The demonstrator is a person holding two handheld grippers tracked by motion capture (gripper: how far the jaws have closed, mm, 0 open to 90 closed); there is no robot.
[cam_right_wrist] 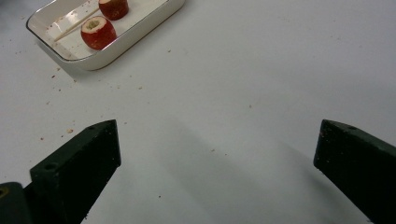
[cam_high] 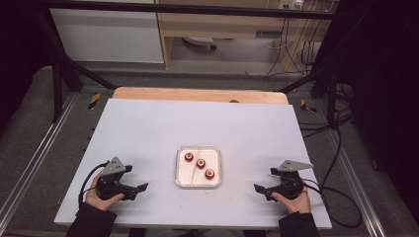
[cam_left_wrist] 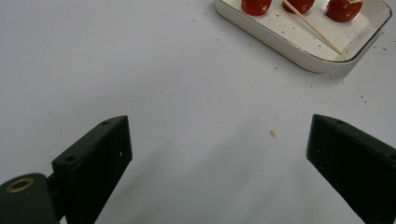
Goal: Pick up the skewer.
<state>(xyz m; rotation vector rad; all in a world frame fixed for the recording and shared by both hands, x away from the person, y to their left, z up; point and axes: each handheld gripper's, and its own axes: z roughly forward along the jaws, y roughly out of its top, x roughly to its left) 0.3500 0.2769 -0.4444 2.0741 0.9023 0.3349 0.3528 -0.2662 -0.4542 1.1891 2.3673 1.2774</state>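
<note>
1. Fingers on both grippers spread wide, nothing between them. Left gripper and right gripper each sit low over the desk, one in each hand.
2. Left hand near the front-left of the desk, right hand near the front-right. Both grippers angle inward toward the tray.
3. Tray is white, shallow, rounded corners, sitting between the two grippers, well apart from each.
4. Tray holds three red fruit pieces in a diagonal row, none touching, pale cored tops facing up.
5. Wooden skewer lies flat in the tray beside the fruit; in the left gripper view it runs diagonally toward the tray's near corner.
6. Right gripper view: tray at upper left, two fruit pieces visible, skewer behind the nearer one.
7. Crumbs scattered on the desk around the tray, one pale bit between the left gripper's fingers, touching neither.
8. Cables trail from both grippers toward the desk's front edge.
</note>
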